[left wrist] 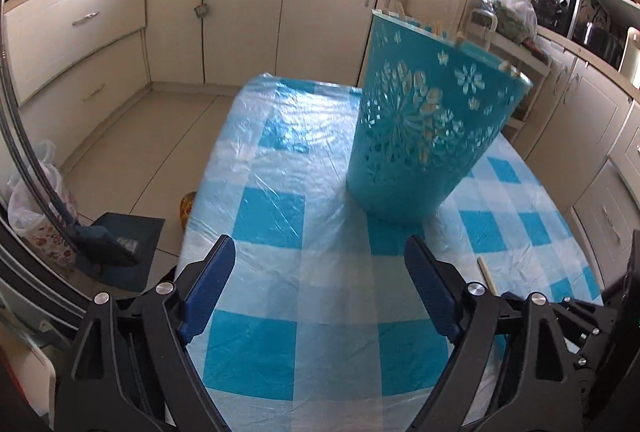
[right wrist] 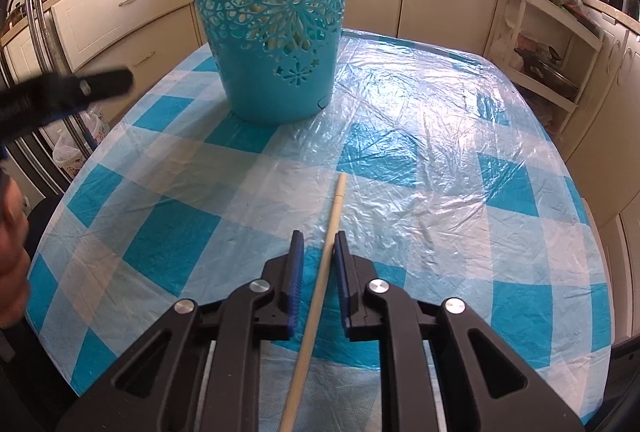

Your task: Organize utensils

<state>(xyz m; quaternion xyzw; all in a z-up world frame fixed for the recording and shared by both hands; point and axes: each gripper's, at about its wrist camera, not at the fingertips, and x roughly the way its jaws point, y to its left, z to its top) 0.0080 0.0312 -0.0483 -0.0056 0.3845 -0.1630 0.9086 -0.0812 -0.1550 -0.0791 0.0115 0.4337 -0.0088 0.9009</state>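
The right claw sat narrowed around a pale wooden chopstick lying on the checked plastic-covered bench; whether the pads truly pinched it was hard to tell. A thin grip could let it swivel and miss the turquoise cut-out plastic basket ahead. The left claw gaped wide, empty. The basket's contents stayed mostly hidden.

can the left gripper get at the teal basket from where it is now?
Probably yes. The left gripper is open and empty, and only bare checkered tablecloth lies between it and the teal basket. The chopstick sits off to the right, between the right gripper's jaws, out of that path.
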